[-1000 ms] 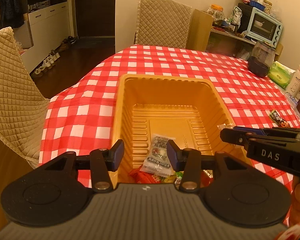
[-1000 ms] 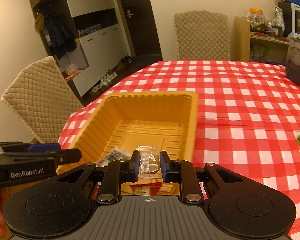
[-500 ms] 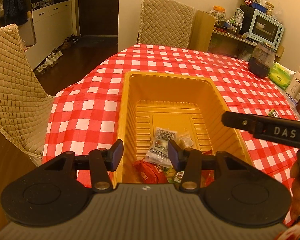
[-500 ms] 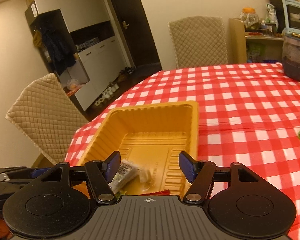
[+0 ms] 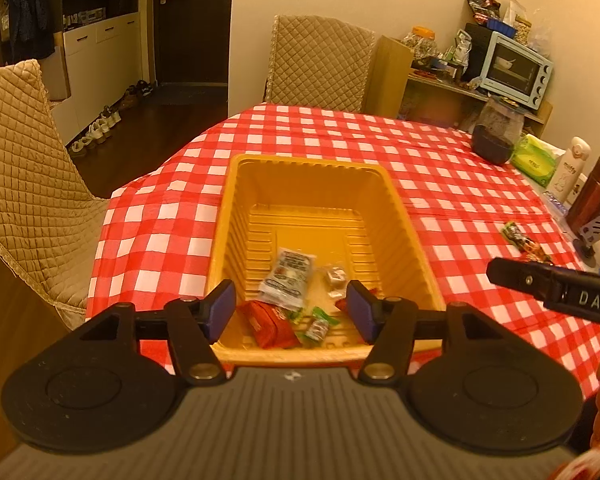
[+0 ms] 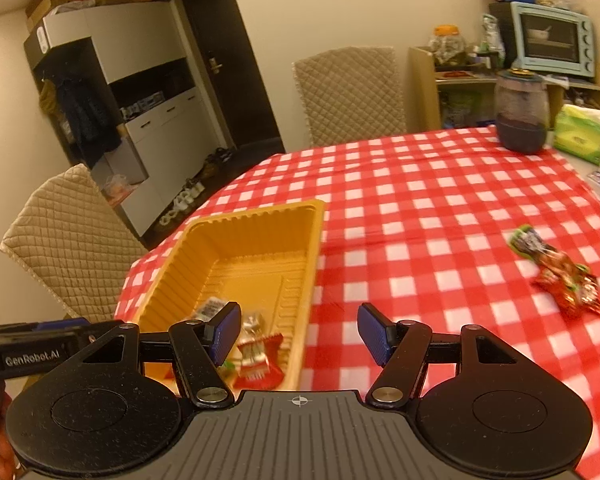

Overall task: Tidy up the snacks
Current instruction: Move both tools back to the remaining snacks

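An orange plastic tray (image 5: 308,162) sits on the red-checked tablecloth. In it lie a white packet (image 5: 288,278), a small clear packet (image 5: 335,276), a red packet (image 5: 270,324) and a green candy (image 5: 318,324). My left gripper (image 5: 292,312) hovers above the tray's near end, its jaws opening with nothing between them. My right gripper (image 6: 300,332) is open and empty, just right of the tray (image 6: 260,216) and above the cloth. Loose green and red snack packets (image 6: 556,268) lie on the cloth to the right. They also show in the left wrist view as loose packets (image 5: 526,242).
A dark jar (image 5: 496,132), a green tissue pack (image 5: 538,158) and a white bottle (image 5: 572,168) stand along the table's far right edge. Quilted chairs stand at the left (image 5: 24,184) and far end (image 5: 320,64). A shelf with a toaster oven (image 5: 516,68) is behind.
My right gripper opened and let the clear packet drop into the tray, then swung right. Both grippers pulled back and rose. The left jaws have widened.
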`<action>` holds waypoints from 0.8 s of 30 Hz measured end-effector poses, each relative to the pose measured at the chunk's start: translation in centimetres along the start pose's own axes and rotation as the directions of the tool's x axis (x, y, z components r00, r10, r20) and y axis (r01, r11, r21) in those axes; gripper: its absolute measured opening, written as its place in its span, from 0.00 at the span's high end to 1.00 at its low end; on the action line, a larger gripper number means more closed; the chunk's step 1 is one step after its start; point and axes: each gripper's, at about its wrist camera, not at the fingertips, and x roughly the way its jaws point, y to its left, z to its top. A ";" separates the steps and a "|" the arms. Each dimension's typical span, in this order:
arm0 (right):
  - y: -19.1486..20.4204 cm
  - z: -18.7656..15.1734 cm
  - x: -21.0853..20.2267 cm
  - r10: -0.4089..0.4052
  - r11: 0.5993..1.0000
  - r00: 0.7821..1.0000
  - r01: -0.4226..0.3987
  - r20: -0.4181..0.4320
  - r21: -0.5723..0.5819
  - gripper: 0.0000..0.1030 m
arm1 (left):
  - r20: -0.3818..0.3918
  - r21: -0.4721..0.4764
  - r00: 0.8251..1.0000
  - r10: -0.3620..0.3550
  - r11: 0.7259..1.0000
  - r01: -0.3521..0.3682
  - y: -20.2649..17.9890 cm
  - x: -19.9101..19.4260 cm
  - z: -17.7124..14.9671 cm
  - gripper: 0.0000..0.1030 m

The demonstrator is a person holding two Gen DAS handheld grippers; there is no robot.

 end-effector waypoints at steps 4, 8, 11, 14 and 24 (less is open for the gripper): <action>-0.2 -0.7 -2.3 -0.024 1.000 1.000 0.024 0.007 0.003 0.37 | 0.011 0.006 1.000 -0.010 1.000 0.010 -1.3 -1.6 -0.6 0.40; -0.6 -1.1 -4.4 -0.054 0.999 0.998 0.054 0.017 0.005 0.37 | 0.021 0.010 1.000 -0.021 1.000 0.020 -2.4 -3.0 -1.2 0.34; -0.9 -1.4 -5.8 -0.072 0.997 0.997 0.072 0.024 0.005 0.37 | 0.026 0.016 0.999 -0.030 0.999 0.029 -3.3 -3.8 -1.6 0.30; -1.5 -1.7 -7.0 -0.086 0.996 0.996 0.086 0.029 0.012 0.37 | 0.029 0.020 0.999 -0.038 0.999 0.037 -4.2 -4.3 -1.9 0.27; -4.2 -2.3 -11.0 -0.151 0.987 0.987 0.148 0.062 0.056 0.37 | 0.055 0.022 0.996 -0.076 0.997 0.075 -7.0 -5.5 -2.5 0.13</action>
